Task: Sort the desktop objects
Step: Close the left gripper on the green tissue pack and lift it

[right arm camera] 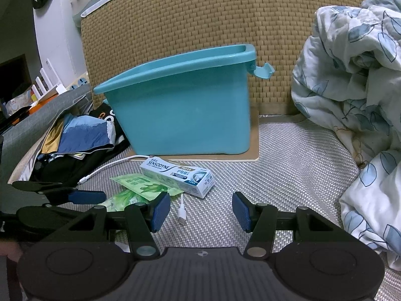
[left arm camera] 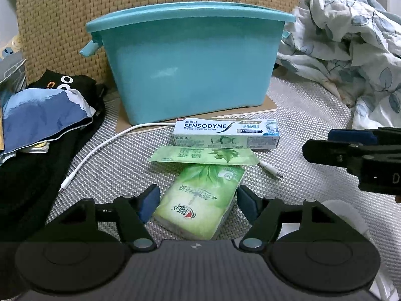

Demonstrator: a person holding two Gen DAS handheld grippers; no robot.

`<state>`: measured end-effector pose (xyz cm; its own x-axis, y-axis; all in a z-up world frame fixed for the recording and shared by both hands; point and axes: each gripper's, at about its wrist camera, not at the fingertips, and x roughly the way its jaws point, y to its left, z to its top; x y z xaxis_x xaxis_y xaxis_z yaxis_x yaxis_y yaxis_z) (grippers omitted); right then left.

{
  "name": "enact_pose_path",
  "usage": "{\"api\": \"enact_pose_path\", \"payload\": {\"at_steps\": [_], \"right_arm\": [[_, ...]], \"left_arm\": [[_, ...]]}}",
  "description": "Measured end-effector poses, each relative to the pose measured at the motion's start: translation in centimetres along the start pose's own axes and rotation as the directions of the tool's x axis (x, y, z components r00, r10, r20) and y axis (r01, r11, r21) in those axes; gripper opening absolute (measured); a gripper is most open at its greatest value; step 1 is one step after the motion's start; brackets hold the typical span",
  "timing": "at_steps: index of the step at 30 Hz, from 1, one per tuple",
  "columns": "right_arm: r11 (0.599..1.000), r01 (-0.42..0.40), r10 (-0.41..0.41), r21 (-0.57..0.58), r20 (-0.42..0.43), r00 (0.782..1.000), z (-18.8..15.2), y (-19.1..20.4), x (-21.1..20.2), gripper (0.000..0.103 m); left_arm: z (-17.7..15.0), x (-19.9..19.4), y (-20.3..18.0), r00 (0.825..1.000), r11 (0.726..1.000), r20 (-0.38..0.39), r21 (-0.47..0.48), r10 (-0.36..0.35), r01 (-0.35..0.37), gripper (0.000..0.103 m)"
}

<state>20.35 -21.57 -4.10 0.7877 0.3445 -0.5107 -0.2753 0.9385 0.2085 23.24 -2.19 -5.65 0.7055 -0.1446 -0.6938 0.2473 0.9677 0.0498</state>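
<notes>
Left gripper [left arm camera: 198, 202]: jaws apart, one blue pad on either side of the tissue pack [left arm camera: 200, 203] at lower centre of the left view. A sliver of mat shows between each pad and the pack, so no pressing is seen; whether the pads touch the wrapper low down cannot be told. The pack's near end is cut off behind the gripper body.

Right gripper [right arm camera: 198, 212]: jaws apart, nothing between them but bare mat [right arm camera: 288, 175]. In the left view it enters from the right edge, only partly in frame.

Green sachet [left arm camera: 204, 156]: lies flat at centre, overlapping the far end of the pack; its far edge tucks under or against the toothpaste box [left arm camera: 226, 133], which of the two is unclear. The box lies on its side just in front of the bin [left arm camera: 188, 70].

Bin: teal, upright on a thin board [left arm camera: 265, 106] at upper centre. Interior is hidden from both views; contents cannot be told.

White cable [left arm camera: 100, 150]: runs from the lower left up to the box, vanishes behind it and the sachet, and reappears at the right with a plug [right arm camera: 181, 214] near the right gripper's left pad.

Clothes pile [left arm camera: 45, 115] at left, cut by the frame edge. Leaf-print quilt [left arm camera: 351, 50] at upper right, likewise cut off.
</notes>
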Motion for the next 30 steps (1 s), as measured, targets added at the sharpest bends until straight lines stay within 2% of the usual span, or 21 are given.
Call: {"api": "enact_pose_path", "payload": {"at_steps": [24,30], "right_arm": [[1.0,-0.003,0.003,-0.005,-0.006,1.0,-0.2,0.2,0.2,0.059],[1.0,0.0,0.0,-0.01,-0.021,1.0,-0.5,0.3,0.5,0.059]], "left_arm": [[-0.4,1.5,-0.2,1.0,1.0,-0.002,-0.008,0.011,-0.011,0.076],[-0.5,1.1,-0.5,1.0,1.0,0.012,0.012,0.014,-0.014,0.065]]}}
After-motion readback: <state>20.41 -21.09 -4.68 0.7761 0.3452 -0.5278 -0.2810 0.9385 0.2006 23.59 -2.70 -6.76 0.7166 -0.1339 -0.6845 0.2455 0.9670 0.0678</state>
